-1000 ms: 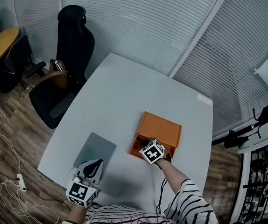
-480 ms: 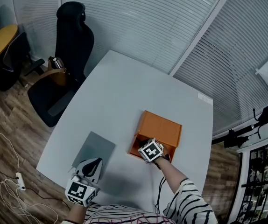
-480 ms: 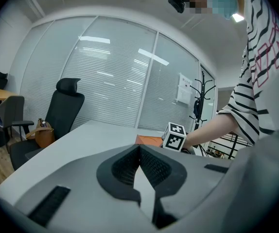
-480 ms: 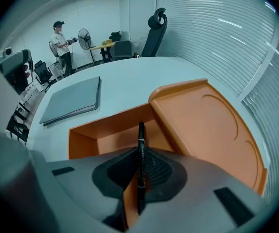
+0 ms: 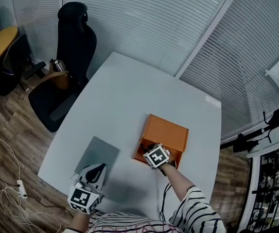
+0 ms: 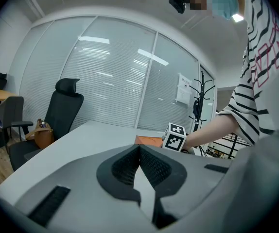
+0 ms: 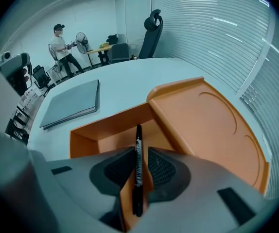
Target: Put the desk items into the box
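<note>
Drop-off step, I'd say: right gripper (image 7: 138, 161), jaws narrow on a black pen (image 7: 138, 154), hangs over the orange box (image 5: 168, 132) near right; next, open & release; left gripper (image 6: 139, 166) closed, empty, by the notebook (image 5: 97, 154).

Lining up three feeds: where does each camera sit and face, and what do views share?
Head view: head-mounted, steeply down at white table, left gripper, right gripper, striped sleeve.
Left gripper view: on left gripper, across table towards blinds; shut jaws.
Right gripper view: on right gripper, into orange box; jaws clamp black pen.
All show the box.
</note>
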A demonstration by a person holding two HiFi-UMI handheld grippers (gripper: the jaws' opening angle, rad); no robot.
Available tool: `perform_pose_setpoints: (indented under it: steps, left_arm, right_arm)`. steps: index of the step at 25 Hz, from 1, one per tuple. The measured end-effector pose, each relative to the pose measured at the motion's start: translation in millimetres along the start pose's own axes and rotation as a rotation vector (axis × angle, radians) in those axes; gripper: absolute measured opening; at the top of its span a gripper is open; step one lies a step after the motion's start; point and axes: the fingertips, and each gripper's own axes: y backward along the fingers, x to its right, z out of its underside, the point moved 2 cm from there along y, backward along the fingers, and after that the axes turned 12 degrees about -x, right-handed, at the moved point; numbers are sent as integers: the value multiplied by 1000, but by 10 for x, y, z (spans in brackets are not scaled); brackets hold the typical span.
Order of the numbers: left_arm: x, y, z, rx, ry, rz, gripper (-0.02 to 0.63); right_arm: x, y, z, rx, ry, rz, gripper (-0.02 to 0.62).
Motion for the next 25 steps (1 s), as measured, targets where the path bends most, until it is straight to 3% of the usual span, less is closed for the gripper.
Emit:
perform_pose_setpoints:
  steps: [10,21,25]
  left_arm:
    - [126,94,-62,14,-23,-4,21]
    - [417,320,-107,39,-53,-16,21]
    - [546,417,-100,50,-60,-23,21]
  right_arm:
    - [-8,189,49,78,-36,37,109]
    - [16,792,86,319,-84,188,78]
    - [-27,1014,176,380,-110,206,60]
